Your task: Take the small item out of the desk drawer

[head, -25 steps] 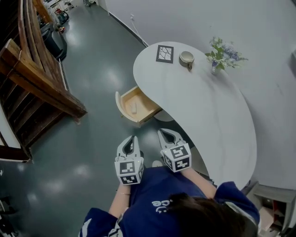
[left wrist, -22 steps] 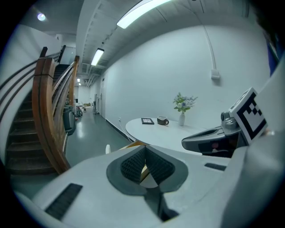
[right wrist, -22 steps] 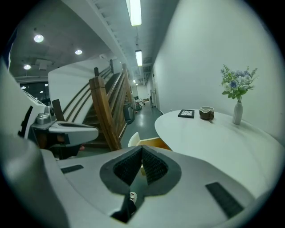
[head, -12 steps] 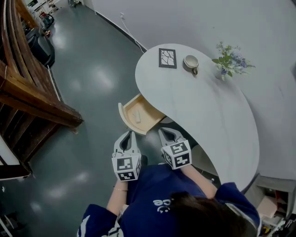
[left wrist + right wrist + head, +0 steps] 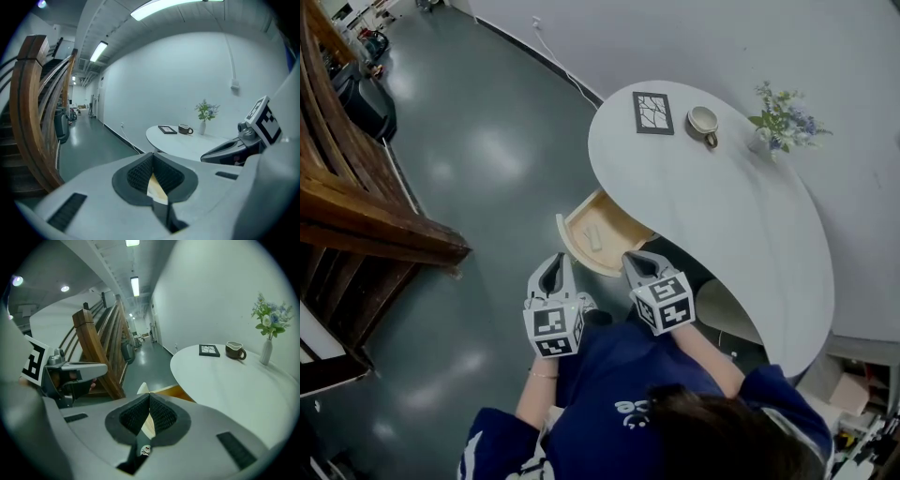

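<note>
Head view: small item (image 5: 593,235) in drawer (image 5: 581,218), ahead of left gripper (image 5: 555,265), right gripper (image 5: 637,262); both pressed together.

Dark blue top (image 5: 609,375) here, white lettering (image 5: 628,410) across the chest, long sleeves (image 5: 773,394) to match. The left gripper (image 5: 555,267) and right gripper (image 5: 637,262) are pale grey shells tapering to a point, black ribbed pads (image 5: 140,174) inside, each carrying a cube (image 5: 553,330) of black-and-white square markers
</note>
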A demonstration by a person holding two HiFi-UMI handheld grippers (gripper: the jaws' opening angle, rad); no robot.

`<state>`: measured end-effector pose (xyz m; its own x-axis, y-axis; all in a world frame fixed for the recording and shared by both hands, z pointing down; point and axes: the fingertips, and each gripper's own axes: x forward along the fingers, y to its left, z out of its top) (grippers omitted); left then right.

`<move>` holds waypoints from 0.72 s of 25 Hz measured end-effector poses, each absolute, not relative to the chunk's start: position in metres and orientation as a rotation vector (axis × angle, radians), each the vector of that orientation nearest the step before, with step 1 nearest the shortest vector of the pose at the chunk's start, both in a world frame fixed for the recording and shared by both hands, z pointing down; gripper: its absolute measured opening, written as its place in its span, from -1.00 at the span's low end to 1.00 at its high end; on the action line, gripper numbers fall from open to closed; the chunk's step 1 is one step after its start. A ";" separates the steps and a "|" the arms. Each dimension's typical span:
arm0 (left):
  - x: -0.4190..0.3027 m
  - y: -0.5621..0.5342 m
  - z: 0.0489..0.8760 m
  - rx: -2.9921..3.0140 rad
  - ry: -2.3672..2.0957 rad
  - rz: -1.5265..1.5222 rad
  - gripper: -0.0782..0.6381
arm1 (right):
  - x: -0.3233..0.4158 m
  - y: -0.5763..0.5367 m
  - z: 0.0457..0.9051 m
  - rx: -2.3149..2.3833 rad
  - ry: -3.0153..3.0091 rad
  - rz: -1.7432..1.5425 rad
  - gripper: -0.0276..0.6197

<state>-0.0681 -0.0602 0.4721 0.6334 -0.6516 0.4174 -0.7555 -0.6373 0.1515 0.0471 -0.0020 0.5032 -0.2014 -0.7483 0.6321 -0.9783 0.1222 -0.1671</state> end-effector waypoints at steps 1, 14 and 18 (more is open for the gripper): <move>-0.070 -0.065 0.472 2.534 -1.126 0.457 -0.77 | 0.045 -0.005 0.503 1.671 -2.024 0.800 -0.89; -0.074 -0.086 0.469 2.439 -1.180 0.451 -0.77 | 0.051 -0.033 0.509 1.586 -2.040 0.850 -0.89; -0.074 -0.092 0.468 2.402 -1.233 0.444 -0.77 | 0.053 -0.047 0.508 1.530 -2.054 0.825 -0.89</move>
